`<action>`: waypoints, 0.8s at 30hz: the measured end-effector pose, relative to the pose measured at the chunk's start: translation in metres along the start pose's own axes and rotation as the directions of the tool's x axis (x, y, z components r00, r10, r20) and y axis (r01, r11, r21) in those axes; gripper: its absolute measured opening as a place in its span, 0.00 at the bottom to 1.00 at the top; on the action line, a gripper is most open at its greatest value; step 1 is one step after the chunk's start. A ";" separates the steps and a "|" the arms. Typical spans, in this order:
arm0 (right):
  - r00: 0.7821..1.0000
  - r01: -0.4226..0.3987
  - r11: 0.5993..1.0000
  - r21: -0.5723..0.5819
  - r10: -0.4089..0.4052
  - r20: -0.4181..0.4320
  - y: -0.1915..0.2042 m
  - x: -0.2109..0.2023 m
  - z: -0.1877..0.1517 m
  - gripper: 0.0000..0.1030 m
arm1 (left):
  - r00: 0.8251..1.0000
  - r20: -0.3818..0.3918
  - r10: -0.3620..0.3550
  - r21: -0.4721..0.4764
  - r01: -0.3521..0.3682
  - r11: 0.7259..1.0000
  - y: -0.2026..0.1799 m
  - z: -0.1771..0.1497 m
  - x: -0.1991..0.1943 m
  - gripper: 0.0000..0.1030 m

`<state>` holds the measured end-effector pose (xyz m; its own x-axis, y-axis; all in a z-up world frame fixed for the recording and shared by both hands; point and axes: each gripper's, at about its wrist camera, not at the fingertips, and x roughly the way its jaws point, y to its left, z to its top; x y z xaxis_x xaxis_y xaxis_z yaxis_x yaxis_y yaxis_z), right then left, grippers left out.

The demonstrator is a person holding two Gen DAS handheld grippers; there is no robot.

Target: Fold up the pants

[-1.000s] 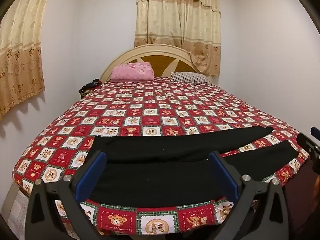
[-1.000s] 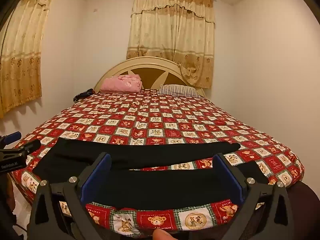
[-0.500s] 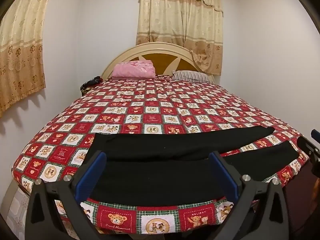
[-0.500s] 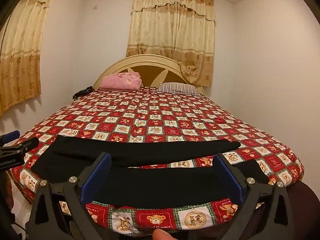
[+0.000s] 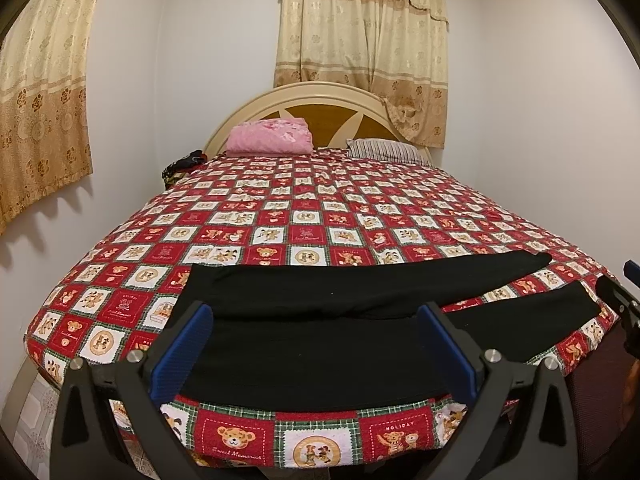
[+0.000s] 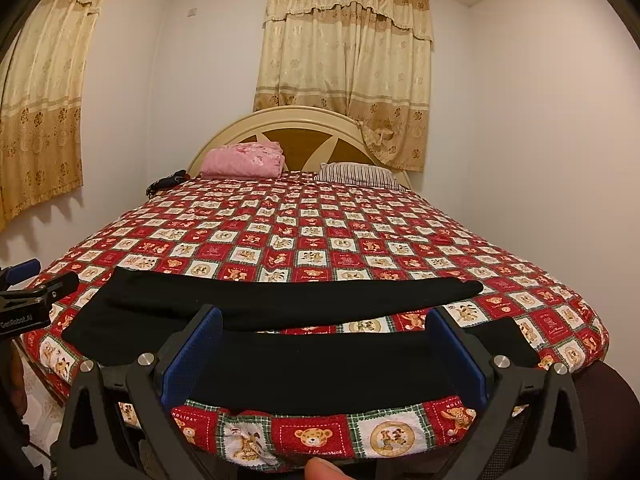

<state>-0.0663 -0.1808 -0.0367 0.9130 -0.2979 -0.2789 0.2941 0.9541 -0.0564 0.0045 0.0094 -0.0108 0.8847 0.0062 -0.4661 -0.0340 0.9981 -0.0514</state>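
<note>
Since one second ago, my two grippers have come a little lower and nearer to the foot of the bed (image 5: 312, 436), so the bed cover looks bigger in both views; the pants (image 5: 320, 344) have not moved. The black pants lie flat across the near end of the bed, on the red checked cover (image 5: 304, 216) with teddy bears. The waist part is toward my left side and the two legs go to my right, with a narrow strip of cover showing between them. My left gripper (image 5: 316, 350) hovers in front of the waist part, its jaws released and wide apart, holding nothing. My right gripper (image 6: 326, 354) hovers in front of the nearer leg, its jaws also released and empty. In the right wrist view, the left gripper shows at the left edge, beside the waist end of the pants, and a fingertip (image 6: 326, 470) is seen at the bottom edge. At the far end of the bed, a pink folded blanket (image 5: 270, 136) and a striped pillow (image 5: 386, 151) lie against the rounded headboard (image 5: 320, 94), and beige curtains (image 5: 360, 48) hang behind it.
</note>
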 end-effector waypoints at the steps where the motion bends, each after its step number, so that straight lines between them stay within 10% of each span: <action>1: 1.000 0.000 1.000 0.000 0.000 0.000 0.000 0.000 0.000 0.99 | 1.000 -0.001 -0.001 0.000 0.001 1.000 0.000 0.000 0.000 1.00; 24: 1.000 0.002 1.000 -0.009 -0.002 -0.003 0.007 0.001 -0.002 0.99 | 1.000 -0.002 -0.002 0.001 0.002 1.000 0.002 0.001 0.001 1.00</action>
<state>-0.0639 -0.1743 -0.0390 0.9114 -0.2997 -0.2821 0.2935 0.9537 -0.0652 0.0054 0.0118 -0.0108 0.8839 0.0039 -0.4677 -0.0319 0.9981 -0.0519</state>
